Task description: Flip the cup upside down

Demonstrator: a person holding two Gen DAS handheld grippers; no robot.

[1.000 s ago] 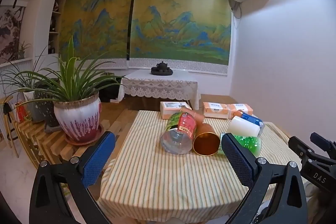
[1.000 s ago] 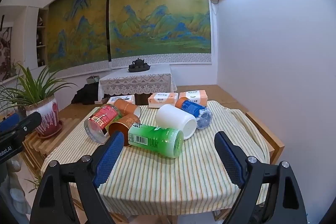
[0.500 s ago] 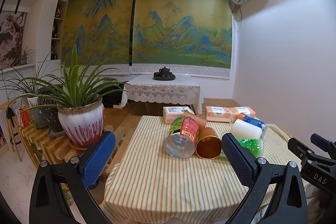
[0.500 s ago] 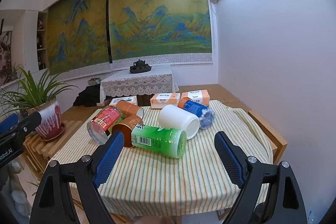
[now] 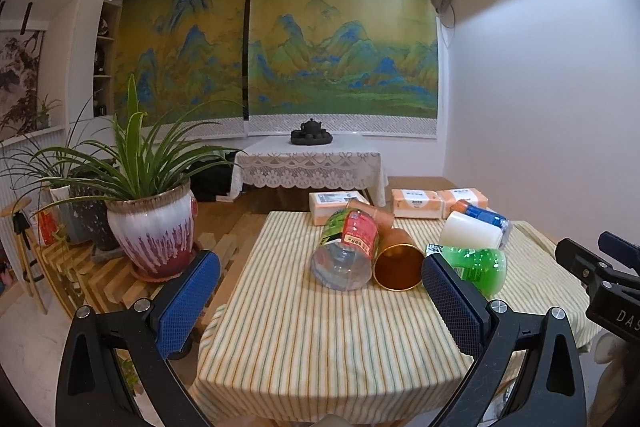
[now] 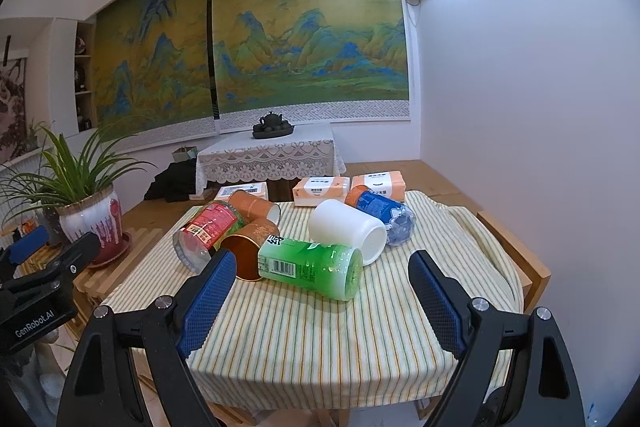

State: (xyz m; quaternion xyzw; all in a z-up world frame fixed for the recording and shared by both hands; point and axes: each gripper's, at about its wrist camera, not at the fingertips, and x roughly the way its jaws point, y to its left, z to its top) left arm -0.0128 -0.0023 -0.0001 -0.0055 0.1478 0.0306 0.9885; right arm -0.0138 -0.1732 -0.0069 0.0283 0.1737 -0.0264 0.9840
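Observation:
Several cups lie on their sides in a cluster on the striped tablecloth (image 6: 320, 339). A white cup (image 6: 347, 228) has its mouth toward me; it also shows in the left wrist view (image 5: 470, 231). A green cup (image 6: 310, 266) lies in front of it. A copper cup (image 5: 398, 259) and a red-labelled clear cup (image 5: 346, 247) lie to the left. A blue cup (image 6: 380, 207) lies behind. My left gripper (image 5: 320, 303) and right gripper (image 6: 320, 303) are both open and empty, short of the cluster.
Three tissue packs (image 6: 316, 189) lie along the table's far edge. A potted plant (image 5: 150, 227) stands on a slatted wooden rack to the left. A lace-covered low table with a teapot (image 5: 311, 129) stands at the back wall. The wooden table edge (image 6: 516, 251) shows at right.
Both grippers have pulled back and risen slightly from the table; the cups look a bit farther and lower. The cups have not moved.

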